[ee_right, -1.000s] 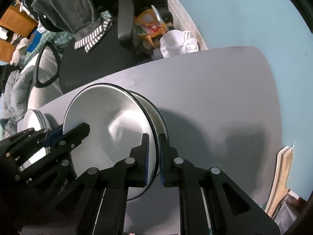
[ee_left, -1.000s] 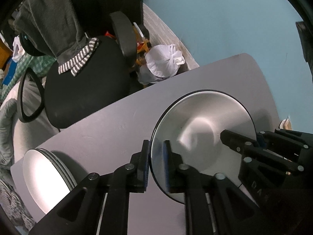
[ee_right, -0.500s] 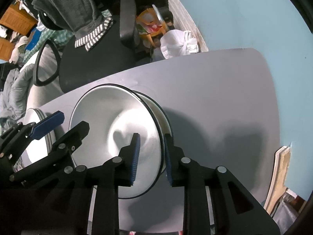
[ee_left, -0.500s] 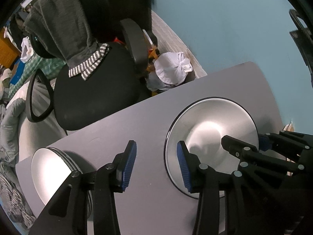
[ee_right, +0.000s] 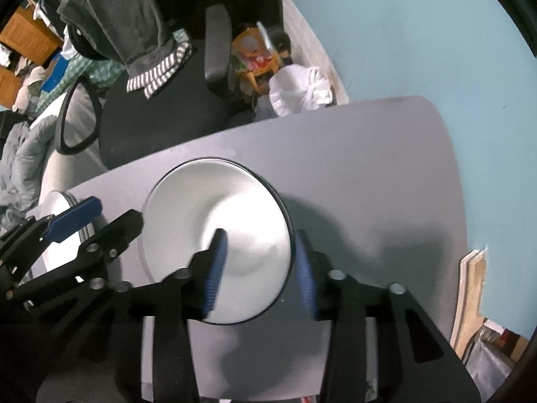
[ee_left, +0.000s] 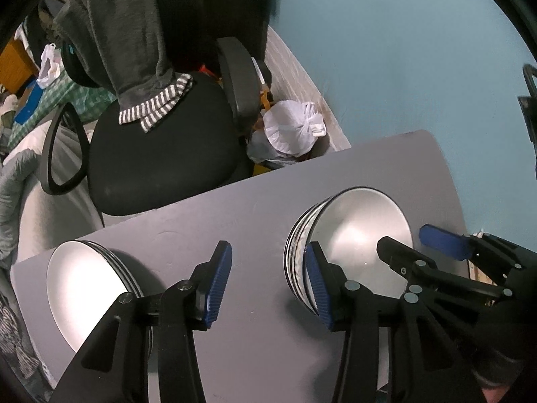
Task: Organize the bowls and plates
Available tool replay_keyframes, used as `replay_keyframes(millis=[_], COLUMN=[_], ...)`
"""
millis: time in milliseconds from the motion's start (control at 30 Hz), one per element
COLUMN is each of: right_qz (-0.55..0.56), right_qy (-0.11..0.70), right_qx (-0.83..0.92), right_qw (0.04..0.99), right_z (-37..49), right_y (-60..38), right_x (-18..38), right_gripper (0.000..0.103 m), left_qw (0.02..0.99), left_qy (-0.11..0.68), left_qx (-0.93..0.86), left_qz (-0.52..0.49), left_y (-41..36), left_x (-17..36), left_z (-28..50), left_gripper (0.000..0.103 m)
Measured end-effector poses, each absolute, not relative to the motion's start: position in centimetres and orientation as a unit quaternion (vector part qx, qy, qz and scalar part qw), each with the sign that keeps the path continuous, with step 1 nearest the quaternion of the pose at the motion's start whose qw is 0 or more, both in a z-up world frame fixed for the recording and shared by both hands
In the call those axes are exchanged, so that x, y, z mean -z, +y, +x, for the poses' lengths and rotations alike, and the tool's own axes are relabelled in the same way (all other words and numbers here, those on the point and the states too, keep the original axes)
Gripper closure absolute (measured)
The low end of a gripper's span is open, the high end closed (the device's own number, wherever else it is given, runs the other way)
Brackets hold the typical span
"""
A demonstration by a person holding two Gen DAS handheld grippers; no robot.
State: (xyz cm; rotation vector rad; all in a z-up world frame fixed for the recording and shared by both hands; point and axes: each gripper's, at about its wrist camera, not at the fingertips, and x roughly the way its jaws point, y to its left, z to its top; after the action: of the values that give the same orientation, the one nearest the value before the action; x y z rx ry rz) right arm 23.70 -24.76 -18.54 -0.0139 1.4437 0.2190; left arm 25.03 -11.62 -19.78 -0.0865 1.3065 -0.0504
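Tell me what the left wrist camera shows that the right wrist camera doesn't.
Only the left wrist view shows the plate stack nearly whole and the side of the bowl stack.
Only the right wrist view shows the wooden board leaning by the table edge.
Both show the grey table, office chair, white bag and both open claws.

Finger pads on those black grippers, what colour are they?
Ribbed blue pads on black fingers, clearest in the left wrist view.
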Motion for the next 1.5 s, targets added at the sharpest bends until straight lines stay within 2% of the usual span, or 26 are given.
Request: replay_keyframes(millis=[267, 400, 667, 700, 800, 1167, 1500], right_qz=[-0.012, -0.016, -0.018, -0.017, -0.017, -0.002, -0.004], right_qy=[0.633, 0.611, 0.577, 0.573, 0.565, 0.547, 0.535], right_qx=[-0.098, -0.095, -0.107, -0.108, -0.111, -0.116, -0.121], right_qw=[0.768, 0.786, 0.810, 0.812, 0.817, 0.829, 0.836], right_z=[23.4, 23.0, 22.3, 22.1, 21.7, 19.6, 17.6], right_y=[-24.9, -24.8, -24.3, -24.2, -24.0, -23.8, -23.4], right_x=[16.5, 14.4, 11.1, 10.7, 9.8, 7.8, 6.4], right_gripper=[0.041, 0.038, 0.036, 0.036, 0.036, 0.036, 0.036], left_qw=[0.810, 0.824, 0.844, 0.845, 0.855, 0.863, 0.853], left_qy=[0.584, 0.564, 0.536, 0.533, 0.518, 0.502, 0.514], left_qx=[0.027, 0.026, 0.029, 0.030, 0.031, 0.021, 0.003], left_qz=[-0.043, -0.038, -0.025, -0.023, -0.024, -0.050, -0.087], left_y=[-11.1, -10.7, -9.9, -9.7, -9.2, -6.2, -3.4], left_x=[17.5, 15.7, 12.6, 12.2, 10.9, 8.9, 9.6], left_z=[23.9, 22.9, 20.9, 20.7, 19.7, 16.5, 14.0], left_gripper=[0.050, 0.042, 0.041, 0.040, 0.027, 0.027, 0.027])
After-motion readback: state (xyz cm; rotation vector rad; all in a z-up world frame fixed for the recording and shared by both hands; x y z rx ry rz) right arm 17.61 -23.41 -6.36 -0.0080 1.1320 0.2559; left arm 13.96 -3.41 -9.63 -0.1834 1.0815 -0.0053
